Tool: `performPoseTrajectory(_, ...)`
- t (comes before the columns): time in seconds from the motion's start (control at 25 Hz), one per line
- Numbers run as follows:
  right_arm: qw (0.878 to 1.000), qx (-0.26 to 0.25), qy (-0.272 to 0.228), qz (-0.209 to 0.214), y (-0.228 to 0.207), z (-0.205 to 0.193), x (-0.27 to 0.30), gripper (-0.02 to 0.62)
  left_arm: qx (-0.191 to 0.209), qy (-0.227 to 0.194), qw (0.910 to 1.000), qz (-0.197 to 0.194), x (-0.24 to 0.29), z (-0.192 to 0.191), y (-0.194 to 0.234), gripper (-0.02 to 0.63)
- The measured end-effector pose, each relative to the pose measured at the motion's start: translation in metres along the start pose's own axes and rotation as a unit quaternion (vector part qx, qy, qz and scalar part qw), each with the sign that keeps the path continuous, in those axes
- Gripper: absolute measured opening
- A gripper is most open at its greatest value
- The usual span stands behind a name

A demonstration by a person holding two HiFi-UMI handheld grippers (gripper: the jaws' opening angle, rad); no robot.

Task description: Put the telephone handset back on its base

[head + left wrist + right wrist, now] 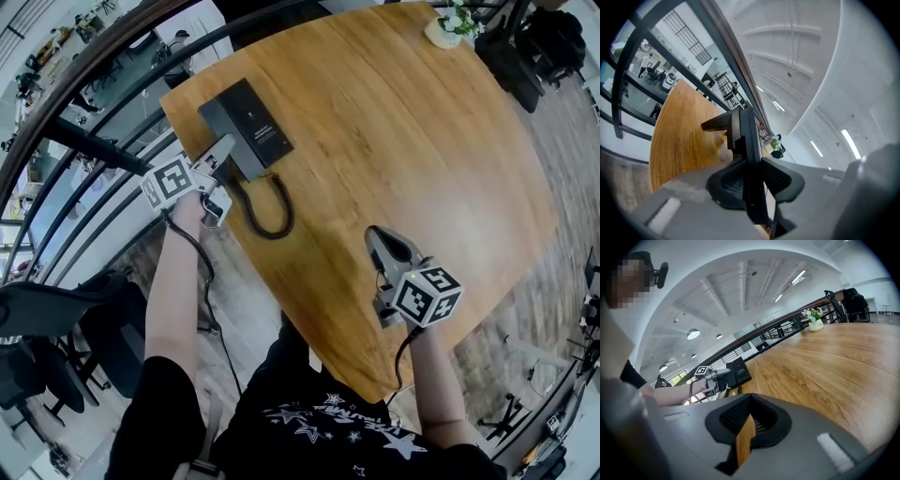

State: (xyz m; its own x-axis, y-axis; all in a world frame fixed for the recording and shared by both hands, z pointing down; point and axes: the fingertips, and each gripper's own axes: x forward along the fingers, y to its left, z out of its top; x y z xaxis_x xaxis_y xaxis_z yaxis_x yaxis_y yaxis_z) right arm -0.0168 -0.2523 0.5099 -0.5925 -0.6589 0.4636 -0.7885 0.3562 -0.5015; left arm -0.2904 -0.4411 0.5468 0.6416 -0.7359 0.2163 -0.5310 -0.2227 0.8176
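Note:
The black telephone base (262, 131) sits at the table's far left corner, its coiled cord (272, 220) looping toward me. The black handset (217, 127) lies along the base's left side. My left gripper (230, 155) reaches in from the left edge and holds the handset's near end. In the left gripper view the handset (747, 136) stands edge-on between the pads, filling the left gripper (752, 180). My right gripper (378, 234) hovers over the table near the front edge; the right gripper (746, 423) shows a narrow gap with only wood behind it. The phone (739, 371) appears far left there.
The round wooden table (394, 141) carries a small potted plant (448, 28) at its far edge. A dark railing (103, 150) curves past the table's left side, right behind the phone. Black office chairs (47, 328) stand at the lower left.

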Motion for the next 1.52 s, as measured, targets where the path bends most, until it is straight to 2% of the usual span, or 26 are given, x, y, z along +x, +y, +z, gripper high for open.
performPoseTrajectory(0.08,1.0,0.0,-0.001,0.0,0.001,0.0,-0.001,0.0,0.018,0.011,0.9997,0.012,0.0,0.0,-0.002,0.104)
performPoseTrajectory(0.24,1.0,0.001,-0.002,0.001,0.003,-0.001,-0.001,0.0,0.021,0.013,0.9994,0.024,0.0,-0.001,-0.001,0.104)
performPoseTrajectory(0.32,1.0,0.001,-0.002,0.001,0.002,-0.002,-0.001,0.0,0.028,0.007,0.9989,0.037,-0.001,0.0,0.0,0.111)
performPoseTrajectory(0.4,1.0,0.001,-0.002,0.0,0.001,-0.002,-0.002,0.0,0.034,-0.005,0.9983,0.047,-0.005,0.004,0.001,0.146)
performPoseTrajectory(0.56,1.0,0.001,-0.005,-0.002,0.0,-0.001,-0.005,0.0,0.026,-0.024,0.9981,0.052,-0.012,0.014,0.003,0.146)
performPoseTrajectory(0.76,1.0,0.001,-0.006,0.0,0.003,-0.001,-0.003,0.0,0.034,-0.023,0.9982,0.043,-0.015,0.014,0.0,0.098)
performPoseTrajectory(1.12,1.0,0.001,-0.004,-0.002,0.004,-0.004,-0.002,0.0,-0.001,-0.037,0.9993,-0.003,-0.014,0.013,0.001,0.083)
performPoseTrajectory(1.52,1.0,0.002,-0.008,-0.006,0.002,0.001,-0.005,0.0,0.016,-0.033,0.9993,-0.002,-0.015,0.016,0.001,0.087)
